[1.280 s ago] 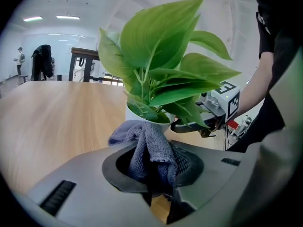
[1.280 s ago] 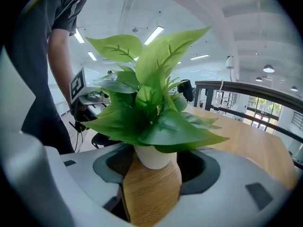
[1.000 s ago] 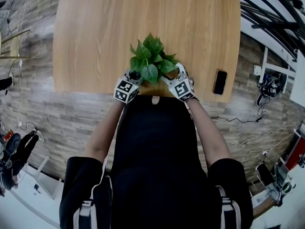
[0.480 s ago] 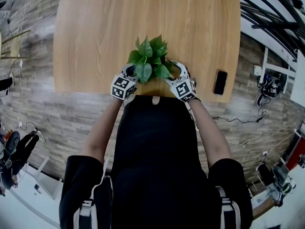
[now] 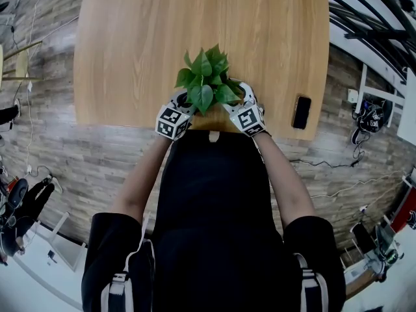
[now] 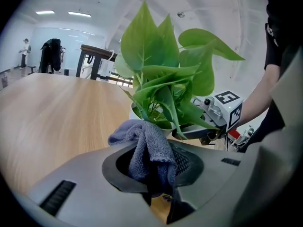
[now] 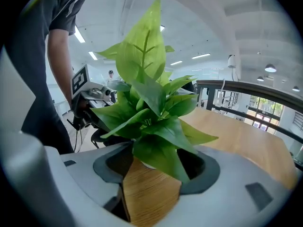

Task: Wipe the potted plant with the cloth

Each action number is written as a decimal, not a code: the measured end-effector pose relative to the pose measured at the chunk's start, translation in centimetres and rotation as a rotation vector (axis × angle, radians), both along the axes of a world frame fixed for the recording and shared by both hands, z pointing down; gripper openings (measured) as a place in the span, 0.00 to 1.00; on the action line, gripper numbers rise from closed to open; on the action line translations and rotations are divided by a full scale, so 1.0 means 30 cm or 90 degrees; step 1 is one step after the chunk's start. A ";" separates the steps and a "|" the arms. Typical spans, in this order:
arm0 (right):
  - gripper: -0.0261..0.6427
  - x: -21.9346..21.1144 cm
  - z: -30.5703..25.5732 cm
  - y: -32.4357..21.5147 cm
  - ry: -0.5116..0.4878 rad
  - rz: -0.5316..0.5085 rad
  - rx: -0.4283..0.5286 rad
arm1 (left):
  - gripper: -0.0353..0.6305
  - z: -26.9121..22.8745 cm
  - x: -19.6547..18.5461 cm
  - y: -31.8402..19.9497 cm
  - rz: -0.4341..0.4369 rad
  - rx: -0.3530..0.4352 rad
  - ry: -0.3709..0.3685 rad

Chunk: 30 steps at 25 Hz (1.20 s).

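In the head view the potted plant (image 5: 205, 83), a bushy clump of broad, glossy green leaves, stands at the near edge of the wooden table (image 5: 195, 25), directly between the left gripper (image 5: 177, 108) and the right gripper (image 5: 243, 103), with a dark phone (image 5: 301, 112) lying out to the right gripper's far side. The left gripper view shows its jaws pinching a bunched grey-blue cloth (image 6: 149, 150), just ahead of which the white pot (image 6: 136, 115) holds the leafy stems. The right gripper view shows its jaws spread with bare tabletop between them, and the plant rises close ahead, one leaf drooping over the gap.
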State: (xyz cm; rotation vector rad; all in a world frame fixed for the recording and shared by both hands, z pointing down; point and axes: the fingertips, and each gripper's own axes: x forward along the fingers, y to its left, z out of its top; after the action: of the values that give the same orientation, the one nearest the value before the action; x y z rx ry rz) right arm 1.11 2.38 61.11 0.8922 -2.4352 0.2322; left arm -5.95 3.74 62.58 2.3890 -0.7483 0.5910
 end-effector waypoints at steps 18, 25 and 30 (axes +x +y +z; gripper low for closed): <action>0.44 0.023 0.009 0.034 -0.020 -0.043 -0.011 | 0.23 -0.021 -0.044 -0.088 -0.062 0.009 0.006; 0.44 0.012 -0.012 -0.026 -0.030 -0.041 0.009 | 0.23 -0.011 -0.008 -0.079 -0.022 0.024 0.004; 0.44 0.016 -0.013 -0.054 -0.012 -0.027 0.015 | 0.23 -0.008 0.017 -0.048 -0.009 0.016 0.009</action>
State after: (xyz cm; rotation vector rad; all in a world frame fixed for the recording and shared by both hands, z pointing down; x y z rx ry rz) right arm 1.60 0.77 60.71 0.8511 -2.4768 0.1981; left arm -5.44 2.31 62.34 2.4066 -0.7692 0.5618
